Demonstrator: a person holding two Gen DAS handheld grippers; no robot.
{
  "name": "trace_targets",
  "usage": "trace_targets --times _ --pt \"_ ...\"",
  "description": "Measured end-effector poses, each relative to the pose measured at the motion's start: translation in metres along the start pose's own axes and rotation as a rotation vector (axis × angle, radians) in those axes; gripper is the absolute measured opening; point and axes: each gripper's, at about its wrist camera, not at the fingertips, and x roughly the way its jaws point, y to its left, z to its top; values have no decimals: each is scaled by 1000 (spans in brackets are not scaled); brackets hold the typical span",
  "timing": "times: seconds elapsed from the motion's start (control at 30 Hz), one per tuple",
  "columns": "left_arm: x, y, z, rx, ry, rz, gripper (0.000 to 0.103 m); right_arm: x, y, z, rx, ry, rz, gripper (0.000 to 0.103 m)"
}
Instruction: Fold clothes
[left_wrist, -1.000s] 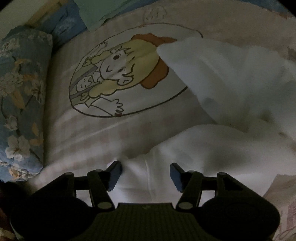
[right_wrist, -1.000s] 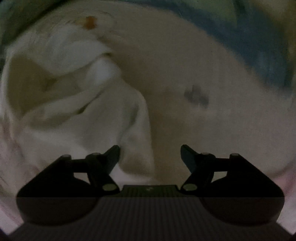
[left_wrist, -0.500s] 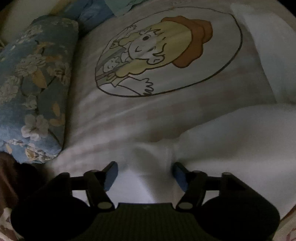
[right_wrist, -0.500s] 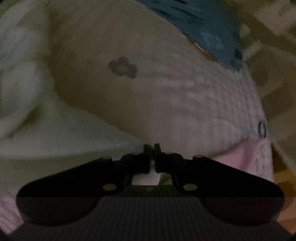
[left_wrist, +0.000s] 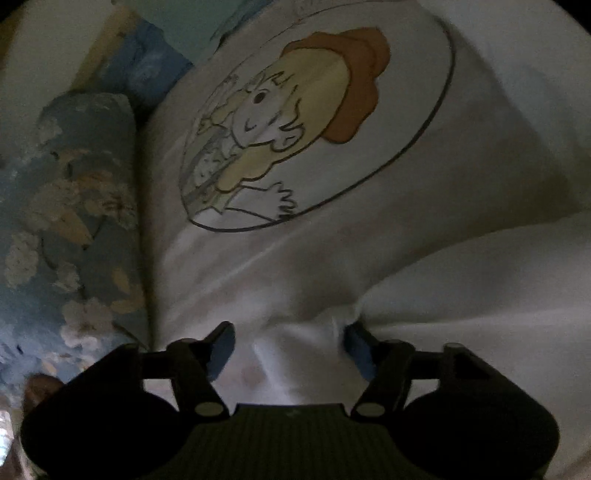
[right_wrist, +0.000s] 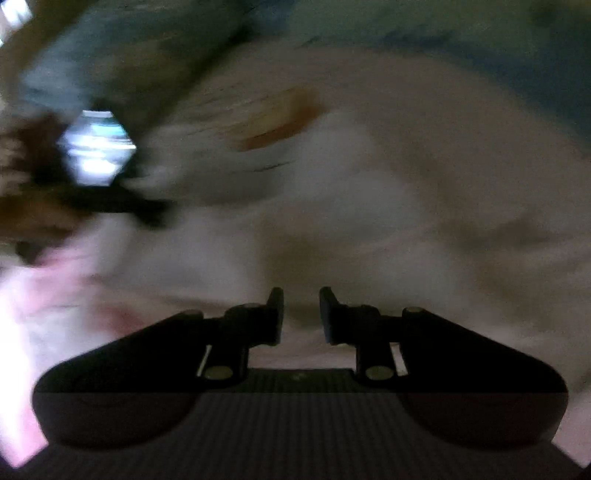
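A white garment (left_wrist: 480, 295) lies on a pale bed sheet with a cartoon print (left_wrist: 314, 122). It fills the lower right of the left wrist view, and a bunched corner of it sits between the fingers of my left gripper (left_wrist: 288, 343). Those jaws are wide and still opening, and the blue pads do not press the cloth. The right wrist view is badly blurred. There my right gripper (right_wrist: 301, 314) hovers over the white fabric (right_wrist: 332, 206), its jaws opening with a narrow gap and nothing seen gripped between them.
A blue floral bolster (left_wrist: 66, 221) runs along the sheet's left side, with blue and green bedding (left_wrist: 147, 66) behind it. In the right wrist view a dark blurred shape with a bright hexagonal patch (right_wrist: 96, 147) sits at the left, above pink cloth (right_wrist: 37, 295).
The garment's upper part has slid right, uncovering the cartoon print. My left jaws have widened around the bunched corner. My right jaws closed fully, then parted a little, while that view swung across the bed.
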Motion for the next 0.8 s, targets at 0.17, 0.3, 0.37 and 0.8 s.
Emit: trace_targets --times 0.17,0.3,0.37,0.8 --pt "11 13 13 8 -7 38 78 92 41 11 -156 91 -161 20" --pt "12 40 7 -81 4 -47 73 119 -11 43 309 13 -202 10" --pt "-5 49 -8 -84 -35 -69 73 115 -8 44 366 8 -194 14" --pt "-99 100 -198 -275 47 -252 72 103 175 -14 -572 -53 -70 75"
